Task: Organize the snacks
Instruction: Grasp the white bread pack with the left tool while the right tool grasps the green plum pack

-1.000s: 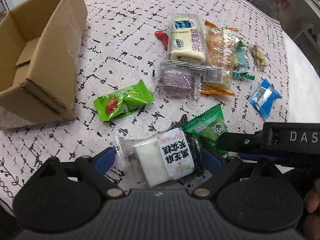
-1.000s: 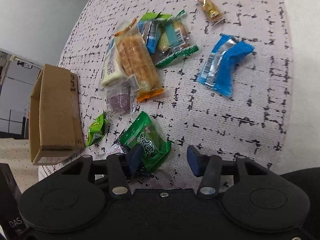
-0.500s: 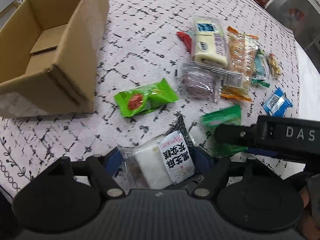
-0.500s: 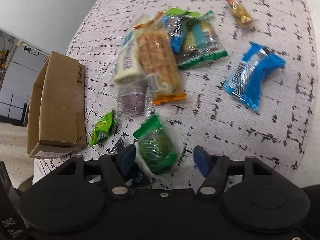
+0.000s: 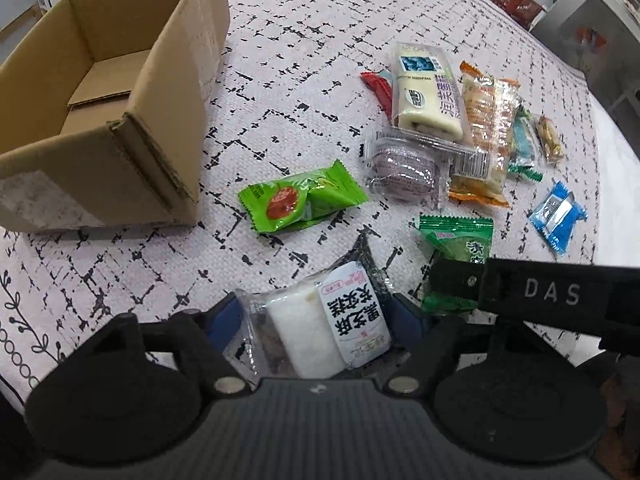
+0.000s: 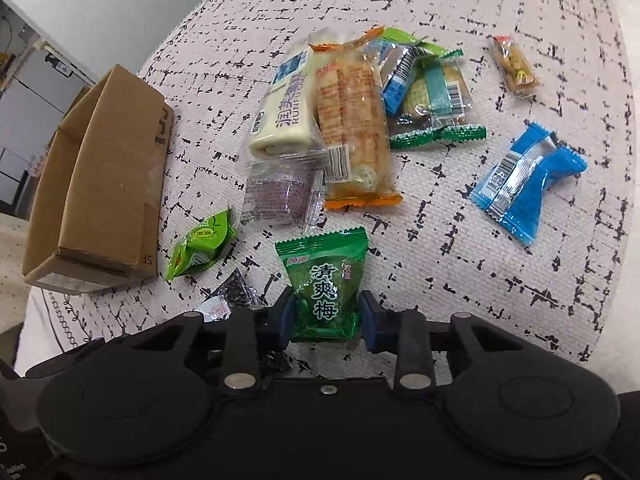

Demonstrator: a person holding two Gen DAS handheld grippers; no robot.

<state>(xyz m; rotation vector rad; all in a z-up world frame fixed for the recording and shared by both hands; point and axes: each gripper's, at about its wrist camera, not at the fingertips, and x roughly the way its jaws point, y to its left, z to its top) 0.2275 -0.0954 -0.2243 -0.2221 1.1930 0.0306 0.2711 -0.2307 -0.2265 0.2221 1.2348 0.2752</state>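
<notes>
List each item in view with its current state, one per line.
left gripper: shut on white cake packet
white cake packet: gripped
right gripper: shut on green plum packet
green plum packet: gripped
cardboard box: open, nothing visible inside
light green packet: lying on table
blue packet: lying apart
purple packet: partly under pile

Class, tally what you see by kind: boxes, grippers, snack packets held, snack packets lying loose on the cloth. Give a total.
Cardboard box: 1
Grippers: 2 (left gripper, right gripper)
Held packets: 2 (sesame cake packet, green plum packet)
Loose packets on the tablecloth: about 9
Total: about 14
</notes>
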